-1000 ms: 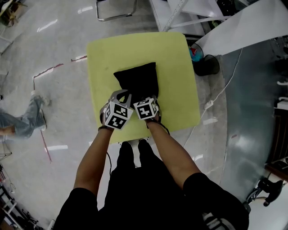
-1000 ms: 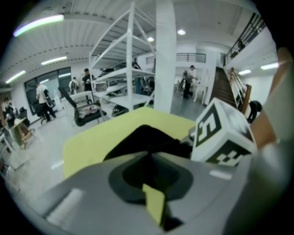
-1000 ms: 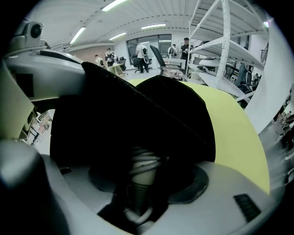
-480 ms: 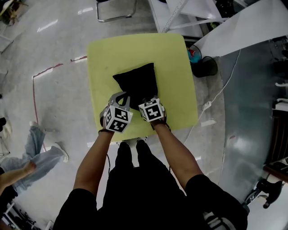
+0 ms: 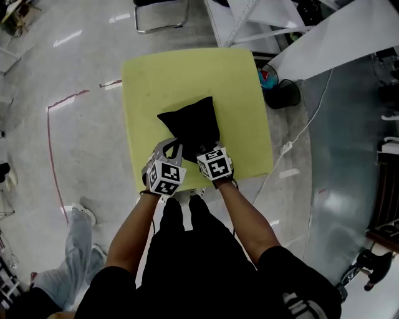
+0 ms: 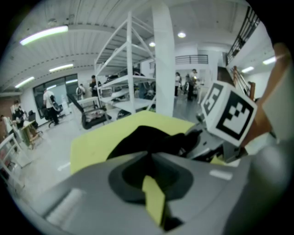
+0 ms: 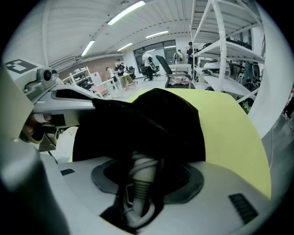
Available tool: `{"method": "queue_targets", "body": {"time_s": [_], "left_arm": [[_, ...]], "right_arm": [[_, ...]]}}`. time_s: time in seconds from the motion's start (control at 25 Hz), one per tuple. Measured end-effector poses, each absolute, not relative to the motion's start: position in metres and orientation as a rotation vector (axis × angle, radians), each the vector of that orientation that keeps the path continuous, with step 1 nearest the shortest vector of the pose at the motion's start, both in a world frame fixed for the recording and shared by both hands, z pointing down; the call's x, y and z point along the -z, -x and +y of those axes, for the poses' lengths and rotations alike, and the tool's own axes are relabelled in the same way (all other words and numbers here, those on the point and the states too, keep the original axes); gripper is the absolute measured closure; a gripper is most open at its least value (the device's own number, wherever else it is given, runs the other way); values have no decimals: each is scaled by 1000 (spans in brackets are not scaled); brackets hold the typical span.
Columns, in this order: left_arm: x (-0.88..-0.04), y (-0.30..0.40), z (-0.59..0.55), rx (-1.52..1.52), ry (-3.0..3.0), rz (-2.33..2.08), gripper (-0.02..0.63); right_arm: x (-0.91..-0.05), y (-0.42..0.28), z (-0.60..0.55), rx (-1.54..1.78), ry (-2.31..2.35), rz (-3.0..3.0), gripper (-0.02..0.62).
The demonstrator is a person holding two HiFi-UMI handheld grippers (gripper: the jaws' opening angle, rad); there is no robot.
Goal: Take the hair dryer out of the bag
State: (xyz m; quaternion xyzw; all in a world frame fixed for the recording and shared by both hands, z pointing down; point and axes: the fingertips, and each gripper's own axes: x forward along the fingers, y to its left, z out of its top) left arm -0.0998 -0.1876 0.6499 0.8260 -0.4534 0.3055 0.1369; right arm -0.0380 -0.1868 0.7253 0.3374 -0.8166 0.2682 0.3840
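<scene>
A black bag (image 5: 190, 123) lies on the yellow table (image 5: 187, 68), its mouth toward me. My left gripper (image 5: 172, 146) is shut on the bag's near left edge, and the fabric (image 6: 147, 137) stretches away from its tip. My right gripper (image 5: 206, 149) is at the bag's mouth (image 7: 151, 117). Its jaws have just been closing, wide apart, round the hair dryer's pale ribbed cord end (image 7: 139, 176), which sticks out of the bag. The rest of the dryer is hidden inside. The left gripper (image 7: 69, 98) shows pulling the fabric in the right gripper view.
A dark bin (image 5: 283, 90) stands on the floor by the table's right side, with a white cable (image 5: 299, 134) trailing past. A chair (image 5: 161, 12) is beyond the table. A person's legs (image 5: 78, 249) are at the lower left. White shelving (image 6: 133, 69) is behind.
Both grippers have drawn back toward the table's near edge, and the bag has slid with them. The passer-by on the left has walked toward the picture's bottom.
</scene>
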Motion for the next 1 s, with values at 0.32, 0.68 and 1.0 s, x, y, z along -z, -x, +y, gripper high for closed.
{"method": "queue_targets", "body": {"time_s": [0.32, 0.68, 1.0], "left_arm": [[-621, 97, -163, -619, -2393, -1230, 323], [-620, 165, -185, -183, -2134, -1366, 290], [-632, 180, -231, -21, -1991, -1352, 290]], "right_arm": [[-717, 30, -179, -658, -906, -2108, 382], [-692, 25, -181, -611, -969, -2208, 383], [-662, 31, -175, -557, -948, -2319, 384]]}}
